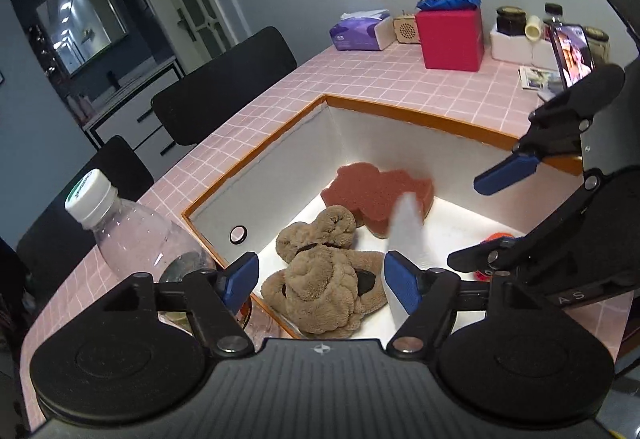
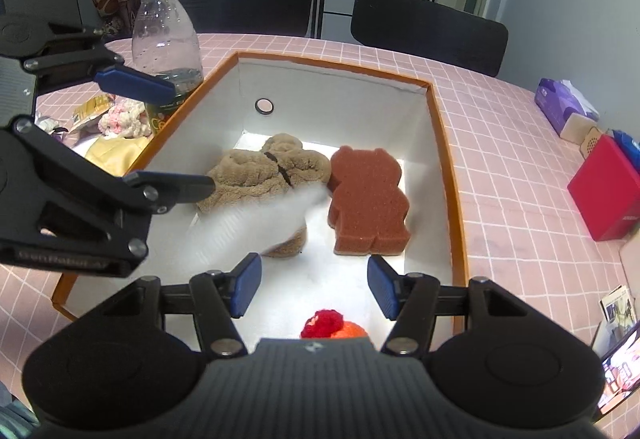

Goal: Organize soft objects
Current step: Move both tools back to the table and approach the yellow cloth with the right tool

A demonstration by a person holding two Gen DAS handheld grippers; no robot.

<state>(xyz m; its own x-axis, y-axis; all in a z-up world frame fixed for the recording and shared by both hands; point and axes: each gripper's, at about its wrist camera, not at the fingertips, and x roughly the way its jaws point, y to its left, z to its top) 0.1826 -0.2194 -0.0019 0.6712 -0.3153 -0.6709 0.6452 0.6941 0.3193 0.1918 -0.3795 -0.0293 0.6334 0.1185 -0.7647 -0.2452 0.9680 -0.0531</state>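
Note:
An orange-rimmed white box (image 1: 280, 127) (image 2: 448, 143) sits on the pink tiled table. Inside lie a tan plush toy (image 1: 320, 271) (image 2: 260, 171), a brown bear-shaped sponge (image 1: 376, 195) (image 2: 366, 199) and a red-orange knitted item (image 2: 328, 325) (image 1: 494, 239). A blurred white soft object (image 1: 406, 227) (image 2: 256, 223) is in mid-air over the box, beside my left gripper's right finger. My left gripper (image 1: 318, 285) is open above the plush. My right gripper (image 2: 314, 285) is open and empty over the box's near end.
A clear plastic bottle (image 1: 136, 235) (image 2: 166, 35) stands by the box. A pink-white knitted item (image 2: 122, 119) and a yellow cloth (image 2: 112, 155) lie left of the box. A red box (image 1: 450, 35), tissues (image 1: 360, 29), jars and a phone (image 1: 572, 53) stand at the table's far end. Black chairs line the table's far side.

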